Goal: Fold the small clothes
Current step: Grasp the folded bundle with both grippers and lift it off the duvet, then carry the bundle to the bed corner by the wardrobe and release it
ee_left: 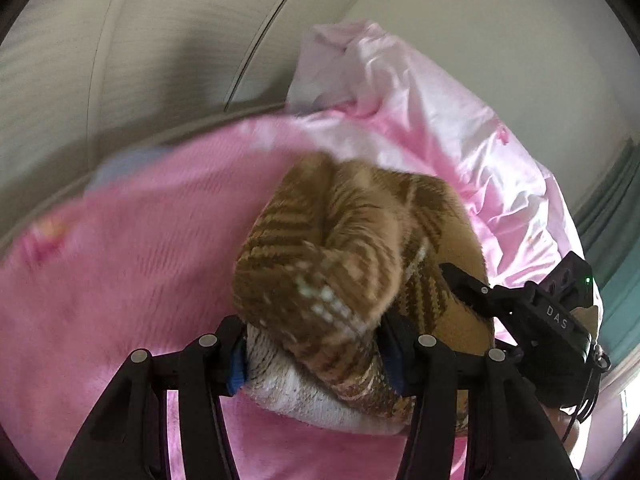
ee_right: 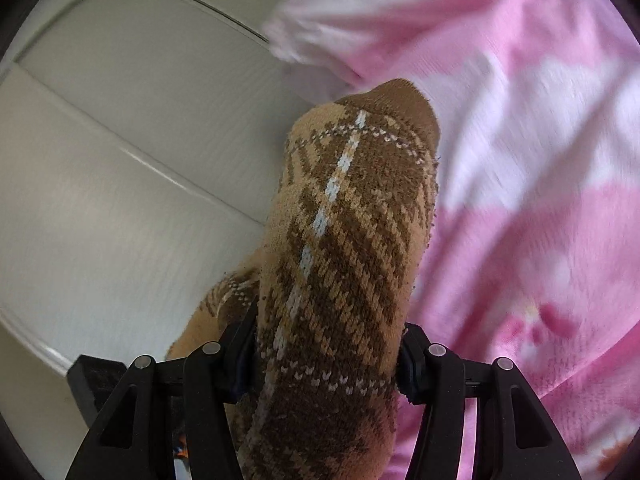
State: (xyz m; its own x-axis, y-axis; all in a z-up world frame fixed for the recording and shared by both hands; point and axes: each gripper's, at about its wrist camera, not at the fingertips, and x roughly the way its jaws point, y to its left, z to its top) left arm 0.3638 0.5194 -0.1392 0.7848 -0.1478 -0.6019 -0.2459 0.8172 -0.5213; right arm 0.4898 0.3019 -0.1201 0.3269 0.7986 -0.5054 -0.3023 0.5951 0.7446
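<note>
Both wrist views look closely along their jaws, sharing the sock (ee_left: 344, 264).

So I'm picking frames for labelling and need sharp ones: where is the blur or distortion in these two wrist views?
Left wrist view: the pink bedding is streaked with motion blur, the brown patterned sock is soft, and the wall lines bow from the fisheye. Right wrist view: the sock in the right gripper is crisp to the knit, the pink fabric behind is smeared, and the corners are vignetted black.

Both the left tool (ee_left: 316, 356) and right tool (ee_right: 326, 354) have black linkages, silver pins and blue-edged pads.
</note>
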